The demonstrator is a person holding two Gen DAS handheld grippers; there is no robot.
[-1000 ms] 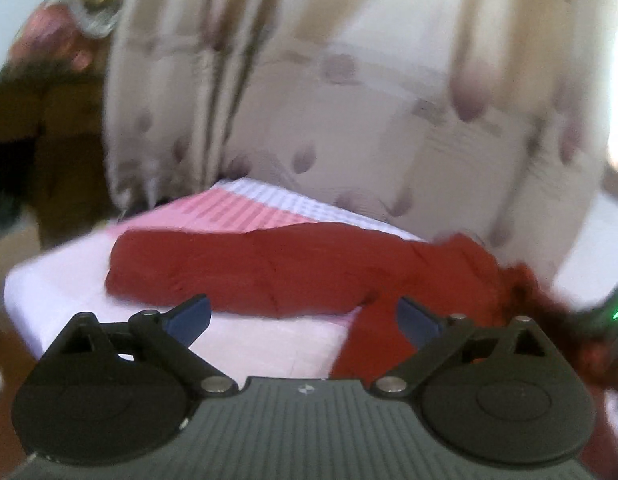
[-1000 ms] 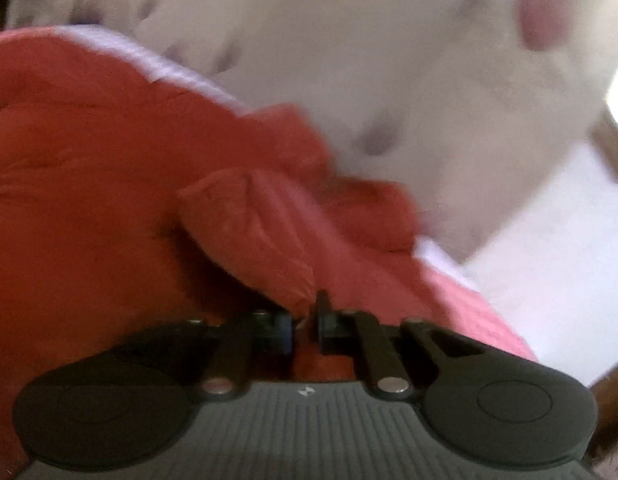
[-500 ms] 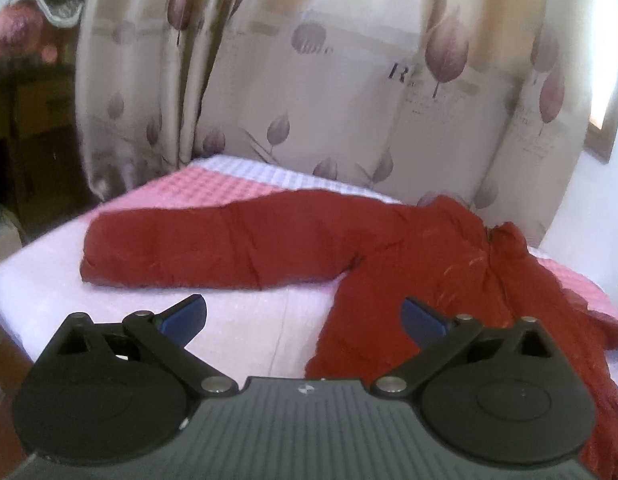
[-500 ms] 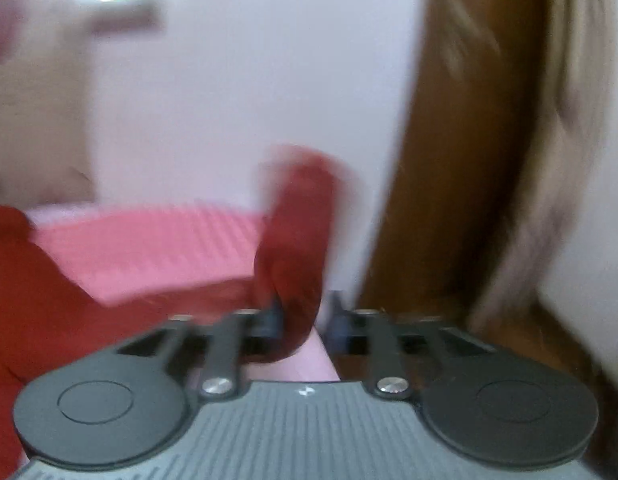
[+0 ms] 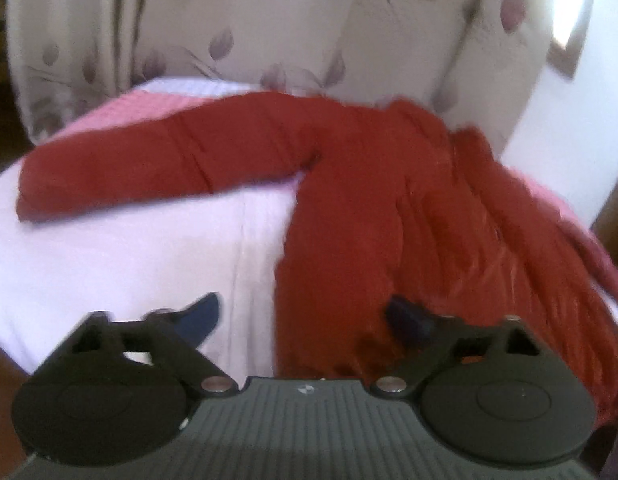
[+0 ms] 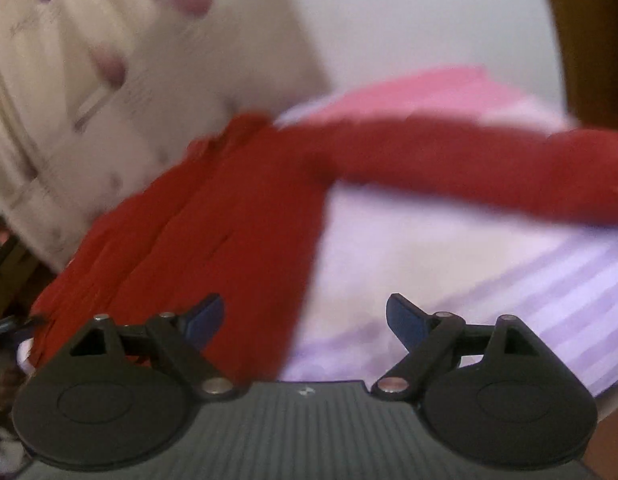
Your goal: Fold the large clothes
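Note:
A red padded jacket [image 5: 369, 200] lies spread on a bed [image 5: 129, 264] with a pink and white cover. One sleeve [image 5: 149, 164] stretches out to the left. My left gripper [image 5: 305, 314] hovers low over the jacket's near hem, jaws closing; the hem's left corner lies between the fingers, and the pads do not press it. In the right wrist view the jacket [image 6: 237, 208] fills the left side and its other sleeve [image 6: 489, 160] lies stretched out to the right. My right gripper [image 6: 305, 316] is opening, with its left finger above the jacket's edge, and it holds nothing.
A leaf-patterned curtain [image 5: 269, 20] hangs right behind the bed, with a bright window [image 5: 569, 20] at the far right. Brown woodwork [image 6: 589, 40] stands past the bed's right end. Dark furniture and clutter [image 6: 5, 280] sit at the left edge of the right wrist view.
My right gripper was shut on the red sleeve, carried it sideways and let it go; its jaws now stand wide. My left gripper sank toward the jacket's hem and its jaws narrowed.

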